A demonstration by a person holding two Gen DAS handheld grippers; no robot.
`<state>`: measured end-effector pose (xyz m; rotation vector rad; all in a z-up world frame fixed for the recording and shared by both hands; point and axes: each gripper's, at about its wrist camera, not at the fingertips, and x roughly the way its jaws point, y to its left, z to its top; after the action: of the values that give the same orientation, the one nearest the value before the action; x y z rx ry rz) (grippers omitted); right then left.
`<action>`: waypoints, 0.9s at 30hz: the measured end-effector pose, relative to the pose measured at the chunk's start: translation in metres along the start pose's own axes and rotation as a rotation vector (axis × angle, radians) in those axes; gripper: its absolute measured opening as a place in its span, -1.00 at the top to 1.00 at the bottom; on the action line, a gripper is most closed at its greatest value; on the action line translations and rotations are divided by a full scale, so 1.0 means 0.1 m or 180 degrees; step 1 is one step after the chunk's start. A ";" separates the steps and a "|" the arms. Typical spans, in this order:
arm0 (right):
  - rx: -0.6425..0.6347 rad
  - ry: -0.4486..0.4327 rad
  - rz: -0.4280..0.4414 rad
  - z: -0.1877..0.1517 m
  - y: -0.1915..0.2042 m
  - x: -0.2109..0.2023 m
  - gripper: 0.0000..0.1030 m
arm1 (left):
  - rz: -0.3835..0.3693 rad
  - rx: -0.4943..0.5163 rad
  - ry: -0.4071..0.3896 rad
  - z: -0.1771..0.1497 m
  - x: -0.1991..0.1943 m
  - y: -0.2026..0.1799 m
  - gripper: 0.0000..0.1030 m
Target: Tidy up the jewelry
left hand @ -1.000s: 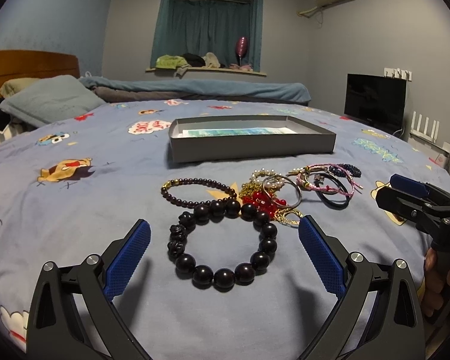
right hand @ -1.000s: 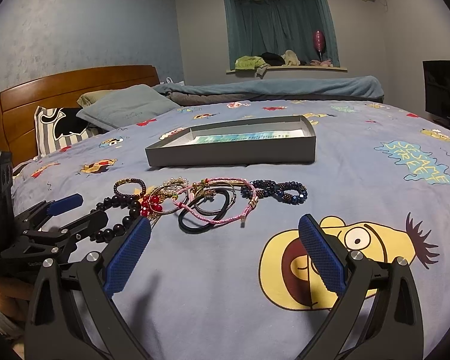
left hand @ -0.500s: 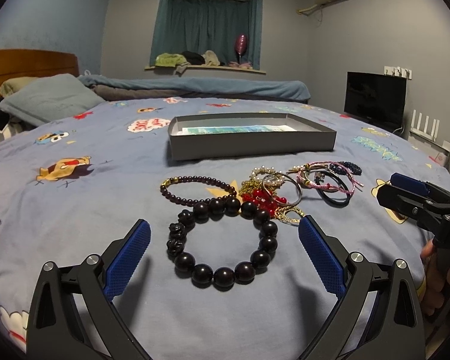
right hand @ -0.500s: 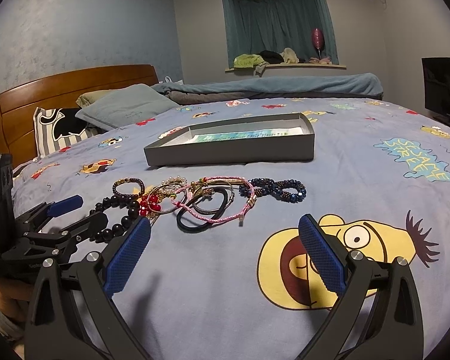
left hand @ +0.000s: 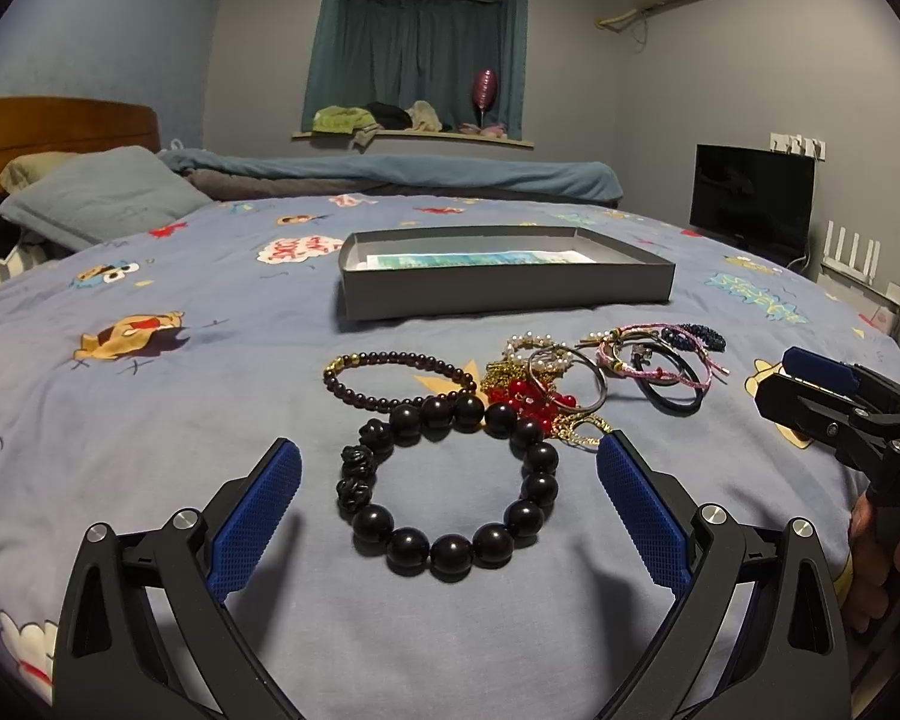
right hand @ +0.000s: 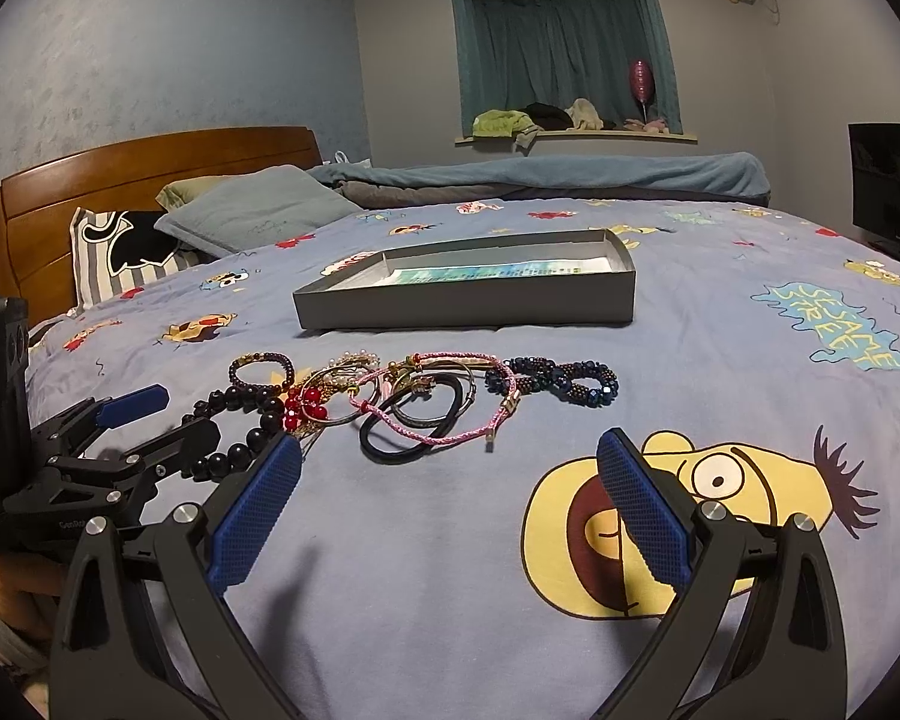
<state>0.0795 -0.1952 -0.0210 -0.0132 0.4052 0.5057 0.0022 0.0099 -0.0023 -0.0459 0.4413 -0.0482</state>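
Observation:
A pile of jewelry lies on the blue cartoon bedsheet. A big black bead bracelet [left hand: 450,480] lies between the fingers of my open, empty left gripper [left hand: 447,516]. Behind it are a thin dark bead bracelet [left hand: 390,378], red beads [left hand: 528,399], a silver bangle [left hand: 567,372], pink cords [left hand: 660,354] and black hair ties [left hand: 672,390]. A grey open box [left hand: 504,294] stands further back. My right gripper [right hand: 447,516] is open and empty, short of the pink cord [right hand: 432,420], black hair ties [right hand: 390,447] and a dark blue beaded bracelet [right hand: 561,381].
Pillows [right hand: 252,210] and a wooden headboard [right hand: 150,180] are at the left. A folded blue blanket [left hand: 390,171] lies along the far bed edge. A black TV [left hand: 750,198] stands to the right. The right gripper also shows at the right of the left wrist view [left hand: 834,402].
Both grippers have edged slightly forward toward the jewelry. Nothing was taken hold of and the jewelry has not moved.

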 end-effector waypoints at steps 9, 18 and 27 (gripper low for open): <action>-0.0003 -0.0001 0.0000 0.00 0.00 0.00 -0.89 | 0.0016 -0.0038 0.0009 0.00 0.01 0.04 -0.90; -0.0005 0.0001 -0.0002 0.00 0.00 0.00 -0.89 | 0.0017 -0.0039 0.0005 0.00 0.01 0.04 -0.90; 0.0004 0.0002 -0.0002 0.00 0.00 0.00 -0.89 | 0.0017 -0.0038 0.0007 0.00 0.01 0.04 -0.90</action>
<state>0.0799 -0.1954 -0.0207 -0.0121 0.4061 0.5049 0.0037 0.0134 -0.0031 -0.0565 0.4440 -0.0403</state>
